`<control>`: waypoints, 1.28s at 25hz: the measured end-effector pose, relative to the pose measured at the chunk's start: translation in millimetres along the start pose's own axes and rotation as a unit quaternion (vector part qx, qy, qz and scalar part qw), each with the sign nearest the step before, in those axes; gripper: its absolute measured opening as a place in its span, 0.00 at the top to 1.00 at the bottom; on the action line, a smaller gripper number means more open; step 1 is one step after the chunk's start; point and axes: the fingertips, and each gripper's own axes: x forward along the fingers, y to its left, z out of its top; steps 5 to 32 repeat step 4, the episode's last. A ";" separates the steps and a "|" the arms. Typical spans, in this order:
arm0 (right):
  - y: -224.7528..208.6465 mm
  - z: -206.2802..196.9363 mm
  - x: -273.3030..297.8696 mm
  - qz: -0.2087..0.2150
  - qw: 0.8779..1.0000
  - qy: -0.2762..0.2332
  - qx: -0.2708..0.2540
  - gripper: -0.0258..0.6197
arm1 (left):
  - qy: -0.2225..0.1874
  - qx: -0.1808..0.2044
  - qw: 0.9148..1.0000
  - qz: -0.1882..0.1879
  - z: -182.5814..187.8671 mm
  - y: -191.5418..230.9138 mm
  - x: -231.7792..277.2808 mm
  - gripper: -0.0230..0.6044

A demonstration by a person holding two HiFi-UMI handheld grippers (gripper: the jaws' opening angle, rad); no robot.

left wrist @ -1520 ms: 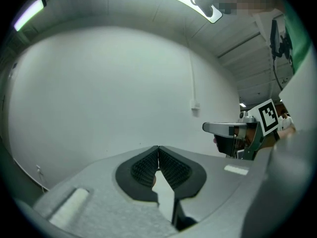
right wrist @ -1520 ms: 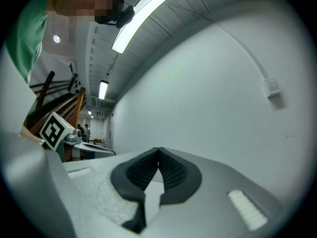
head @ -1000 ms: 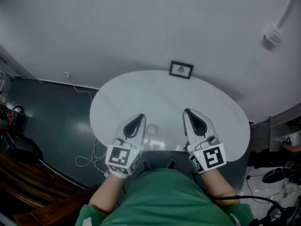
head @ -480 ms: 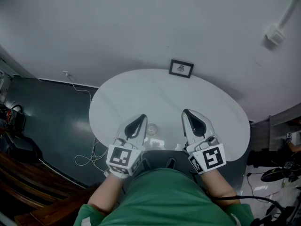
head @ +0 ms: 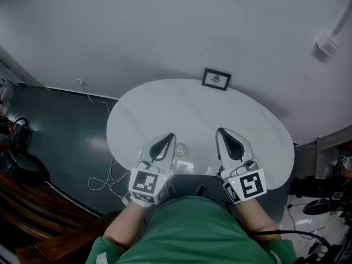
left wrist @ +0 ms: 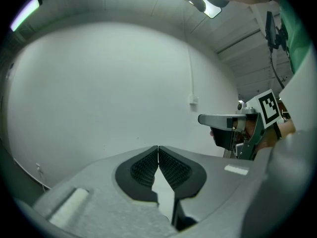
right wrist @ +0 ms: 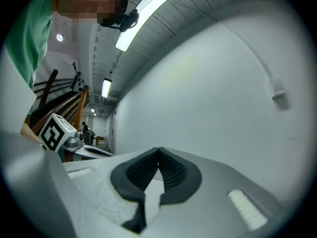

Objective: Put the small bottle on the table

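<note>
Hovering over the white oval counter's point(head: 192, 106) near edge, left gripper point(head: 168, 137) and right gripper point(head: 220, 132) both have fingers point(left wrist: 142, 169) clenched, empty. Small bottle point(head: 180, 149) stands on counter between them, just beside left gripper.

Green short-sleeved shirt point(head: 192, 230), pale grey left gripper point(head: 170, 137) and right gripper point(head: 220, 131), black ribbed pads point(left wrist: 143, 168), black-and-white marker cubes point(head: 147, 184), thin black cable point(head: 286, 232) behind the right one.
</note>
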 end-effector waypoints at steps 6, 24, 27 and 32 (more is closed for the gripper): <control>1.0 -1.5 -0.3 0.000 1.000 0.000 0.002 0.96 | 0.002 -0.003 1.000 0.002 -3.2 1.7 -1.6 0.94; 1.0 -1.5 -0.3 0.000 1.000 0.000 0.002 0.96 | 0.002 -0.003 1.000 0.002 -3.2 1.7 -1.6 0.94; 1.0 -1.5 -0.3 0.000 1.000 0.000 0.002 0.96 | 0.002 -0.003 1.000 0.002 -3.2 1.7 -1.6 0.94; 1.0 -1.5 -0.3 0.000 1.000 0.000 0.002 0.96 | 0.002 -0.003 1.000 0.002 -3.2 1.7 -1.6 0.94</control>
